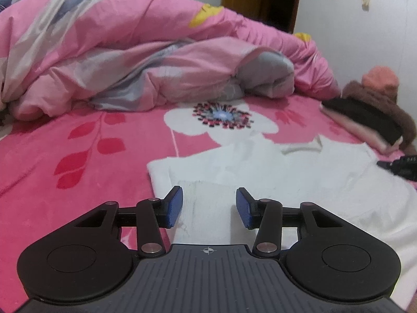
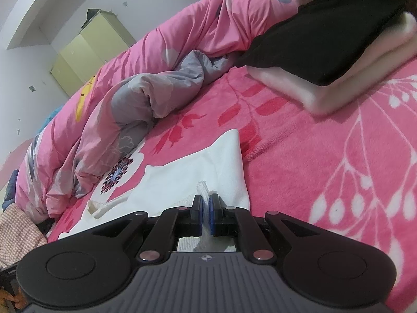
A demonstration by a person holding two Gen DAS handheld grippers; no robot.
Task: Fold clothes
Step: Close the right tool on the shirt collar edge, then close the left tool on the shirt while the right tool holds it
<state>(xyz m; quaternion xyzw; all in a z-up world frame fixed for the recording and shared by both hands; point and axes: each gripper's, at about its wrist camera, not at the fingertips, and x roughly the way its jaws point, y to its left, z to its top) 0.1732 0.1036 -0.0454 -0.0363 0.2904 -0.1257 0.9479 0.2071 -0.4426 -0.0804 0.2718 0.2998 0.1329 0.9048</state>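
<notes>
A white garment (image 1: 299,182) lies spread on the pink flowered blanket (image 1: 78,143), its collar (image 1: 302,147) toward the far side. My left gripper (image 1: 209,207) hovers over the garment's near left part. It is open, its blue pads (image 1: 175,208) stand apart, and the white cloth showing between them is not pinched. In the right wrist view the white garment (image 2: 187,180) runs away to the left. My right gripper (image 2: 206,208) is shut on a bunched fold at the garment's right side, with a tuft of cloth sticking up between the pads.
A crumpled pink and grey quilt (image 1: 130,60) fills the far side of the bed. A stack of folded clothes, black on top (image 2: 325,41), lies at the right with a brown plush toy (image 1: 378,96) behind it. A yellow-green wardrobe (image 2: 88,49) stands against the wall.
</notes>
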